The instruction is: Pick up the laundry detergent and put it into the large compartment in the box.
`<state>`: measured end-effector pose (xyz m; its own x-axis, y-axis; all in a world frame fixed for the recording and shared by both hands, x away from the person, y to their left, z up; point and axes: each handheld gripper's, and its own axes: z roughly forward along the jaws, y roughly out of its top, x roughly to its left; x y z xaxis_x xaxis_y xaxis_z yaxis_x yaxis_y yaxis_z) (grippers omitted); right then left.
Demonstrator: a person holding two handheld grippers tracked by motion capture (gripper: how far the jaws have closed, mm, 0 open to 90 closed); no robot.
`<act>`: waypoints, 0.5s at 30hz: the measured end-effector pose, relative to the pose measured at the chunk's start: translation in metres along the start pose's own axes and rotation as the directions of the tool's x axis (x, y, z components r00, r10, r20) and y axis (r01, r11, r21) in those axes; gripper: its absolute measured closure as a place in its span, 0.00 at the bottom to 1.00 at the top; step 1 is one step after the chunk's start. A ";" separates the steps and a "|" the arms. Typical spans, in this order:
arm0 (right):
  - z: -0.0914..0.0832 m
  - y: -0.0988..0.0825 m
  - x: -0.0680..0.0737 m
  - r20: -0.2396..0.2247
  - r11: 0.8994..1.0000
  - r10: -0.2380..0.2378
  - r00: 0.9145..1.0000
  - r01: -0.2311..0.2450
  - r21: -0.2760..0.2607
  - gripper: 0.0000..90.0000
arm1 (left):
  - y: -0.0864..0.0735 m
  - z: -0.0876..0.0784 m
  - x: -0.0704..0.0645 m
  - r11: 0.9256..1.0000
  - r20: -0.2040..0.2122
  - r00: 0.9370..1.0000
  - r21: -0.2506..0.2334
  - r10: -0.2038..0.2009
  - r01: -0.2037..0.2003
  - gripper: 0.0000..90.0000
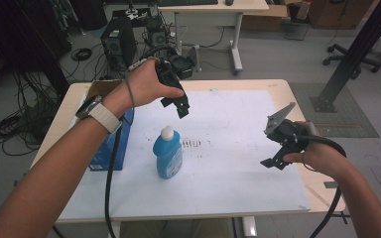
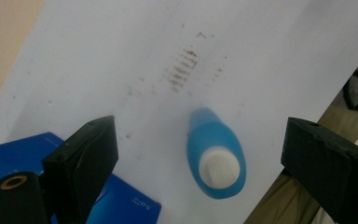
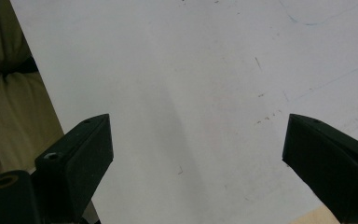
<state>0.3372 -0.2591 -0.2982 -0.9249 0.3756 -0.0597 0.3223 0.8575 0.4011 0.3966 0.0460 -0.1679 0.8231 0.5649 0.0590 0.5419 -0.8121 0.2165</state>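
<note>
A blue bottle (image 1: 168, 154) with a white cap stands upright on the white sheet (image 1: 228, 168) near the table's middle. My left gripper (image 1: 178, 105) hovers above and behind it, jaws spread wide and empty. In the left gripper view the bottle (image 2: 216, 154) sits between the jaws, seen from above, well below them. My right gripper (image 1: 274, 162) hangs over the sheet's right side, a good way right of the bottle, open with nothing between its jaws. The right gripper view looks down on bare white sheet (image 3: 205, 93).
A blue box (image 1: 108, 148) lies at the table's left edge, left of the bottle; its corner (image 2: 121, 205) is under the left jaw. A brown smudge (image 1: 193, 144) marks the sheet. Another desk (image 1: 213, 7), a computer tower (image 1: 119, 42) and cables stand beyond the table.
</note>
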 end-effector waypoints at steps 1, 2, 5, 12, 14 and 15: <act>0.000 0.000 0.000 -0.001 1.000 -0.001 1.000 0.001 -0.001 0.10 | -0.001 -0.002 -0.002 1.000 -0.006 1.000 -0.010 -0.023 0.023 0.12; 0.000 0.000 0.000 -0.001 1.000 -0.001 1.000 0.001 -0.001 0.10 | -0.001 -0.002 -0.002 1.000 -0.006 1.000 -0.010 -0.023 0.023 0.12; 0.001 -0.001 0.001 0.001 1.000 -0.001 1.000 0.001 0.002 0.10 | -0.004 -0.004 -0.005 0.998 -0.006 0.998 -0.020 -0.065 0.065 0.12; 0.000 -0.002 0.001 0.006 1.000 -0.003 1.000 0.003 0.000 0.09 | -0.009 -0.002 -0.010 0.993 -0.018 0.993 -0.006 -0.117 0.117 0.12; 0.000 -0.002 0.001 0.005 1.000 -0.003 1.000 0.003 -0.002 0.09 | -0.010 -0.001 -0.010 0.992 -0.018 0.992 -0.008 -0.123 0.123 0.12; 0.001 -0.001 0.000 0.005 1.000 -0.006 1.000 0.006 0.001 0.09 | -0.010 -0.001 -0.010 0.992 -0.020 0.992 -0.010 -0.128 0.127 0.12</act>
<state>0.3365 -0.2598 -0.2992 -0.9259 0.3719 -0.0667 0.3166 0.8600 0.4003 0.3822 0.0488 -0.1696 0.7436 0.6668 0.0506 0.6407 -0.7321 0.2316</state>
